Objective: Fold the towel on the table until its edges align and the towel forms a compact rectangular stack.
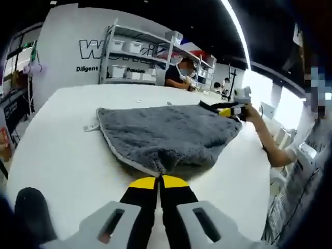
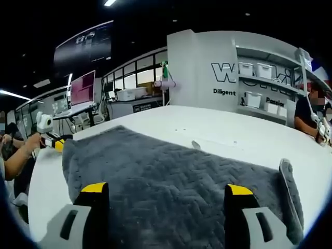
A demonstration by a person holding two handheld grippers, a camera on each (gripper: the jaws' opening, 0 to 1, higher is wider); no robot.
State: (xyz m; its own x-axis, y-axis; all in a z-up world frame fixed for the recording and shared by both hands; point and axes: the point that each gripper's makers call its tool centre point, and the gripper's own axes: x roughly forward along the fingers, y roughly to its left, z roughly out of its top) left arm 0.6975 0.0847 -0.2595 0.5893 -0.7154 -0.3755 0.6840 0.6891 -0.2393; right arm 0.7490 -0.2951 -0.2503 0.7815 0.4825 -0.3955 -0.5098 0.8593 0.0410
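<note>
A grey plush towel (image 1: 166, 135) with a pale hem lies on the white table (image 1: 62, 150), its surface rumpled. My left gripper (image 1: 158, 179) is shut on the towel's near corner, pinching a fold of it. At the towel's far right corner, a hand holds my right gripper (image 1: 228, 111). In the right gripper view the towel (image 2: 171, 181) spreads under my right gripper (image 2: 166, 189), whose jaws stand wide open above the cloth. The left gripper (image 2: 56, 142) sits at the towel's left corner, held by a hand.
Metal shelves (image 1: 135, 57) with white bins stand behind the table, against a lettered wall. A person (image 1: 179, 72) sits at the far side. A small white tag (image 1: 92, 127) sticks out of the towel's left edge. Desks with monitors (image 2: 83, 88) line the room's left.
</note>
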